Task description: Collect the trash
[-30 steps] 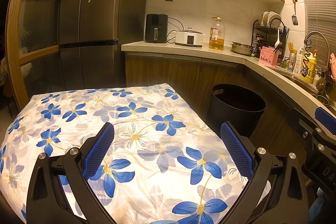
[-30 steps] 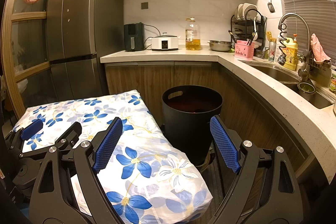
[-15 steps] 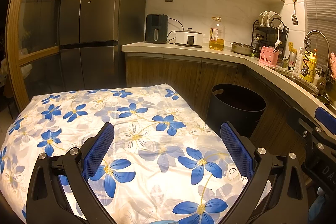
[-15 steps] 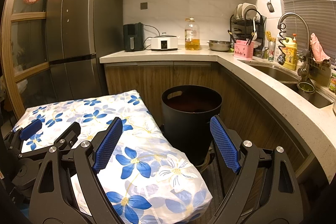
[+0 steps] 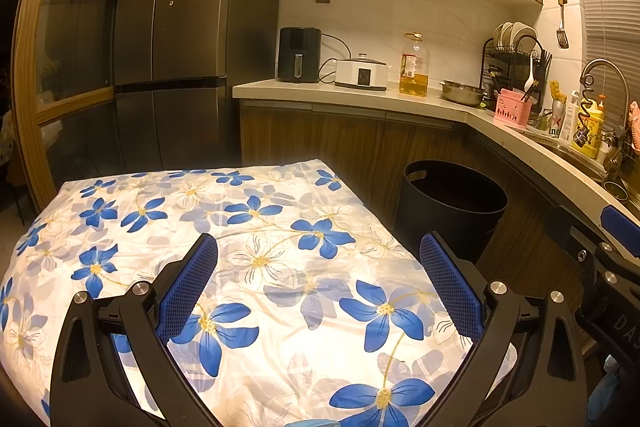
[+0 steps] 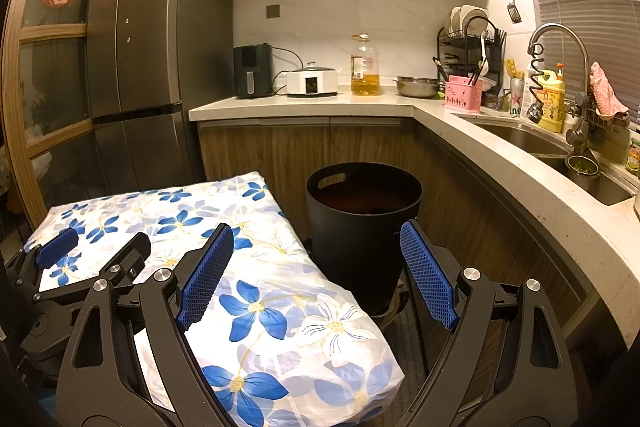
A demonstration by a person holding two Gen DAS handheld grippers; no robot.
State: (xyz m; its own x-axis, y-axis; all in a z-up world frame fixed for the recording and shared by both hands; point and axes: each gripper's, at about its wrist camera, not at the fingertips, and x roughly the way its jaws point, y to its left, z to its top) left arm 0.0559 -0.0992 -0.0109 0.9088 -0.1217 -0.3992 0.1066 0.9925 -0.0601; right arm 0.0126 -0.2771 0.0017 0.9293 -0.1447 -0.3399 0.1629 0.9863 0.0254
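A black round trash bin (image 6: pixel 362 227) with a cut-out handle stands on the floor against the wooden cabinets; it also appears as the bin (image 5: pixel 452 203) to the right of the table. A table under a white cloth with blue flowers (image 5: pixel 256 227) fills the foreground. My left gripper (image 5: pixel 318 247) hovers open over the cloth, nothing between its blue pads. My right gripper (image 6: pixel 316 231) is open too, its jaws framing the bin beyond the cloth's right edge (image 6: pixel 280 299). The left gripper (image 6: pixel 96 247) shows at the far left of the right wrist view.
A dark fridge (image 5: pixel 172 39) stands behind the table. The L-shaped counter (image 6: pixel 460 131) carries an air fryer (image 6: pixel 252 71), a white cooker (image 6: pixel 312 81), an oil bottle (image 6: pixel 365 67), a steel bowl (image 6: pixel 416 87), a dish rack (image 6: pixel 468 43) and a sink (image 6: pixel 528 139) with faucet.
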